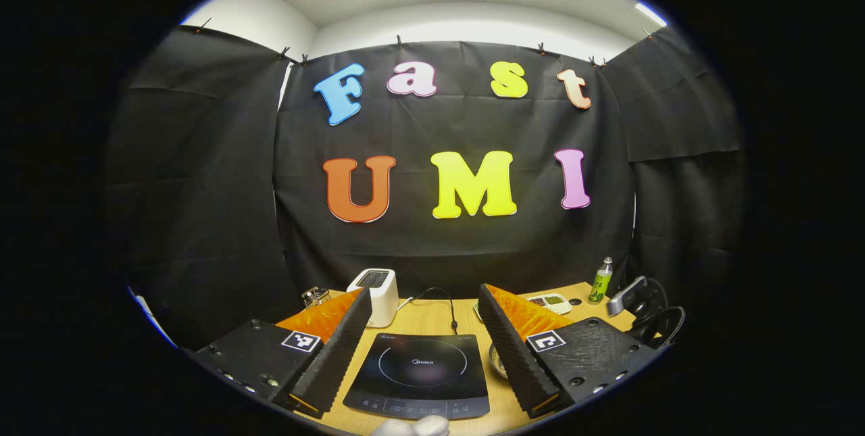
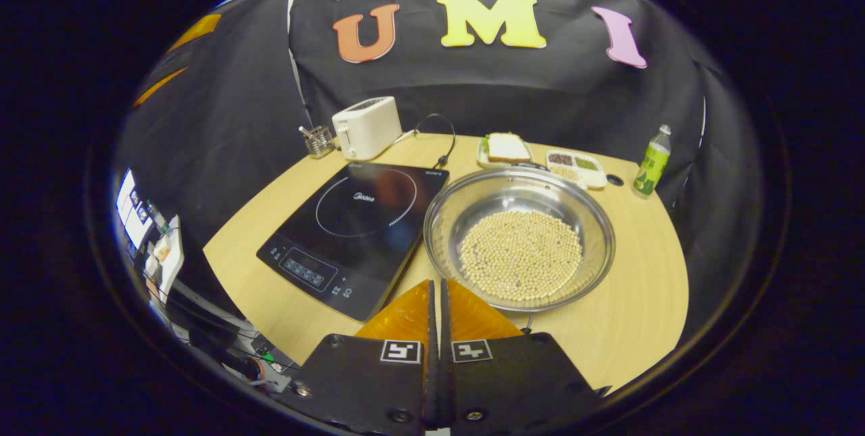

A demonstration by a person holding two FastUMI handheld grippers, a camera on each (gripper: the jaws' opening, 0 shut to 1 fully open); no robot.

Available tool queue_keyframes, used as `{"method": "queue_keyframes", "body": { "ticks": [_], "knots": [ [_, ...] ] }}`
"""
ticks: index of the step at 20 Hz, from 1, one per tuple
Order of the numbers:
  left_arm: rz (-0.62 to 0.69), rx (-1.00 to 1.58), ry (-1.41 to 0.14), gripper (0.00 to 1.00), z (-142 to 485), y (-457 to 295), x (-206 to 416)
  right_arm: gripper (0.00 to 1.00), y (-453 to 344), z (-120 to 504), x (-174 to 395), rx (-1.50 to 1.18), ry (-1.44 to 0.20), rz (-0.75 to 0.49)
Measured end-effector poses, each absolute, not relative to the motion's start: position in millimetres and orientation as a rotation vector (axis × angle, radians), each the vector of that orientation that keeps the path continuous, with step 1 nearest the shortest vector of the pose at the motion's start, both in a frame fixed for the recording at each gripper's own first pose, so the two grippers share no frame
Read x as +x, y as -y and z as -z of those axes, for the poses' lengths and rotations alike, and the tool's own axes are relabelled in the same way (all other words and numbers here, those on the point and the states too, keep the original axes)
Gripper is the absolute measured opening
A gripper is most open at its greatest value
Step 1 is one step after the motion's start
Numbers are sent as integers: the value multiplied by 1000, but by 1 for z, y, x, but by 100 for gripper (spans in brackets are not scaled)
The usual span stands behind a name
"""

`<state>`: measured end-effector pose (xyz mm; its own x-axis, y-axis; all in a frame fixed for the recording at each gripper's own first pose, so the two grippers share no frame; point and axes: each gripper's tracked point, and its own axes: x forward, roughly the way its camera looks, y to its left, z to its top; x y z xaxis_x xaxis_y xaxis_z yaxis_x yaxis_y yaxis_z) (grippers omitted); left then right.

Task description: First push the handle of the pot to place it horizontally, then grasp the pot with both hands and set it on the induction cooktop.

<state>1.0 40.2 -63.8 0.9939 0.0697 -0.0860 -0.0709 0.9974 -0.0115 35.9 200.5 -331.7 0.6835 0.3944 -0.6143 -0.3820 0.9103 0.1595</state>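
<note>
Starting nearest the lens in the right gripper view, the right claw [image 2: 436,301] is clenched, its two fingers pressed together with nothing between them, poised over the worktop [image 2: 642,287] just in front of the near rim of the pot [image 2: 519,238]. The pot is a wide, shallow steel pan holding a layer of pale round beans [image 2: 520,255]; it sits on the wood directly right of the induction cooktop [image 2: 358,233], rim almost touching its edge. Whether the claw touches the rim I cannot tell. The pot's handle is not clearly visible.

In the left gripper view, the left claw [image 1: 424,334] is released, fingers spread wide and holding nothing, framing the cooktop, where the printed brand "Midea" can be read inside the ring. A bit of pale glove [image 1: 412,426] shows at the bottom edge. Each claw body carries a square black-and-white marker.

Farther back stand a white toaster [image 2: 365,126] with its black cord [image 2: 436,135], a small wire holder [image 2: 317,140], a plate with a slice of bread [image 2: 507,147], a divided tray of grains [image 2: 576,167], and a green bottle [image 2: 651,162] whose label is too small to read.
</note>
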Motion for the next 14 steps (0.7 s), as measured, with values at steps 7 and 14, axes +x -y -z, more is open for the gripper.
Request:
{"method": "queue_keyframes", "body": {
  "ticks": [7,14],
  "knots": [
    [-102,-6,-106,95,72,-47,2,1,-210,373,46,16,-782,-441],
    [-123,-8,-132,95,80,-53,3,4,-207,390,47,39,-827,-419]
  ]
}}
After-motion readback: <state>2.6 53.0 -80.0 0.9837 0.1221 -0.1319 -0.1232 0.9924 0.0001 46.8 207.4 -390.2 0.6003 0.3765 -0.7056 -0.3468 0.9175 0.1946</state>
